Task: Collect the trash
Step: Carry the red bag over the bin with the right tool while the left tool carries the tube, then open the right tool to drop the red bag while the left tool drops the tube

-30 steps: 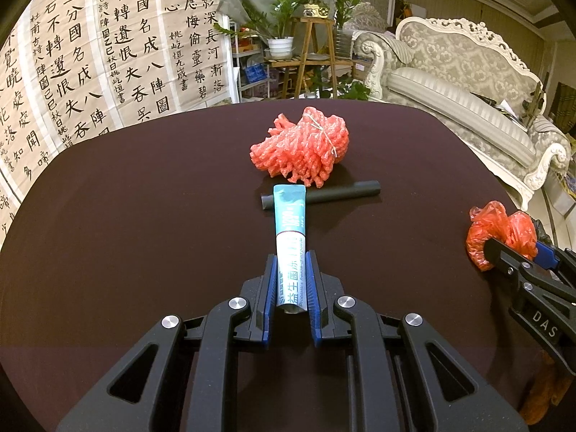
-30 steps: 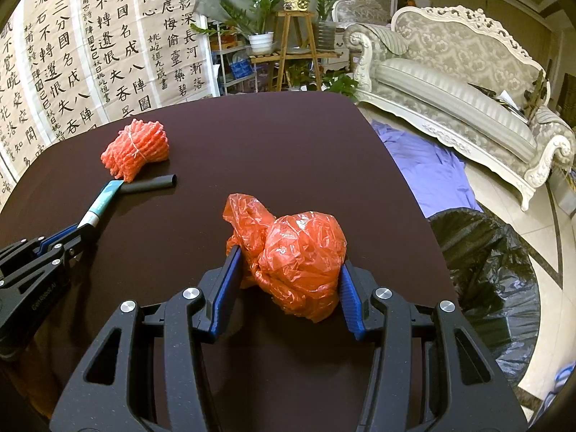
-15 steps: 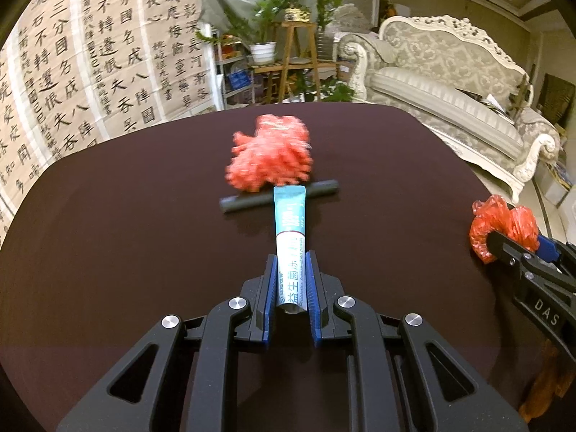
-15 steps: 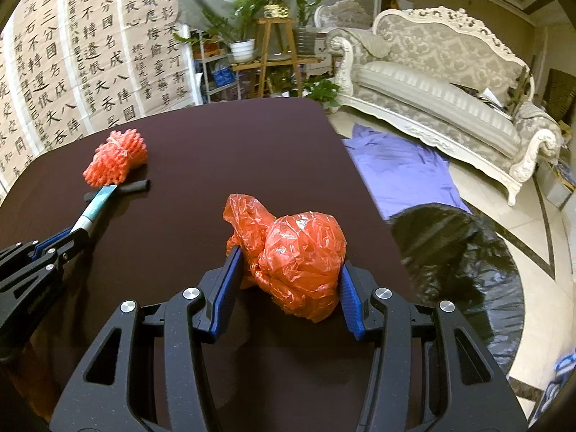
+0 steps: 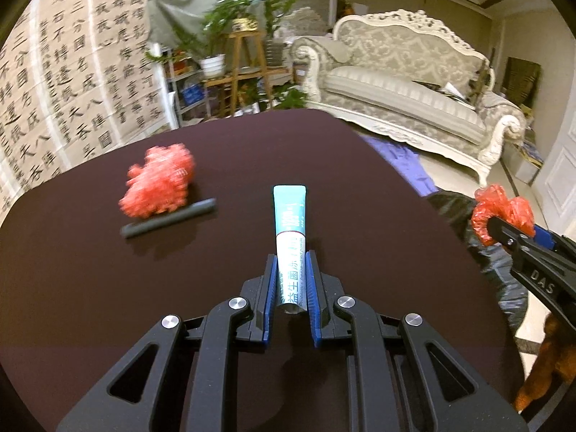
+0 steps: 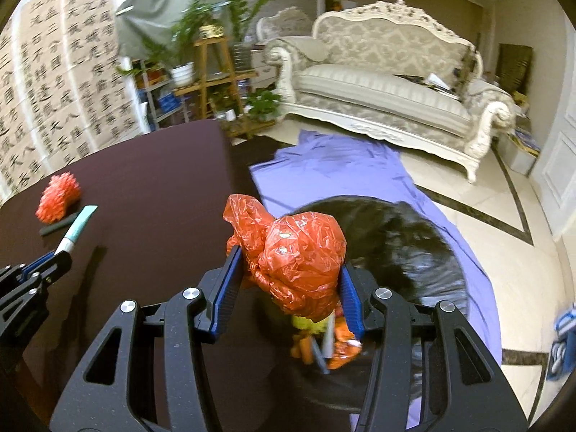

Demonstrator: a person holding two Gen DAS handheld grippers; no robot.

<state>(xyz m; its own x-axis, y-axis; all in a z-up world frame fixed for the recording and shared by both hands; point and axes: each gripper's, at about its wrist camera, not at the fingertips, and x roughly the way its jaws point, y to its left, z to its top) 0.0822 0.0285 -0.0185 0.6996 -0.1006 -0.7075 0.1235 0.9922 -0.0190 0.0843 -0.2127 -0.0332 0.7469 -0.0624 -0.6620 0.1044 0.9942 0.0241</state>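
Closest in, the right gripper is clamped at a middling width on a crumpled red plastic bag, its blue pads pressed into both flanks of the wad. Directly below and just ahead of those fingers opens the black trash bag, lying on a purple sheet on the floor past the edge of the dark table, with some orange and yellow scraps already visible inside it. That vertical relation is what the coming move likely turns on: the wad hangs over the bag's mouth, so letting go should drop it straight in. The left gripper is squeezed nearly shut on the lower end of a teal and white sachet, whose long axis runs straight out along the fingers, away from the camera. It hovers over the table, with the trash bag off to its right, so the right hand is clearly the nearer of the two to the bag. Farther out to the left gripper's left, a red foam net and a dark stick touching its near side lie uncollected on the tabletop.
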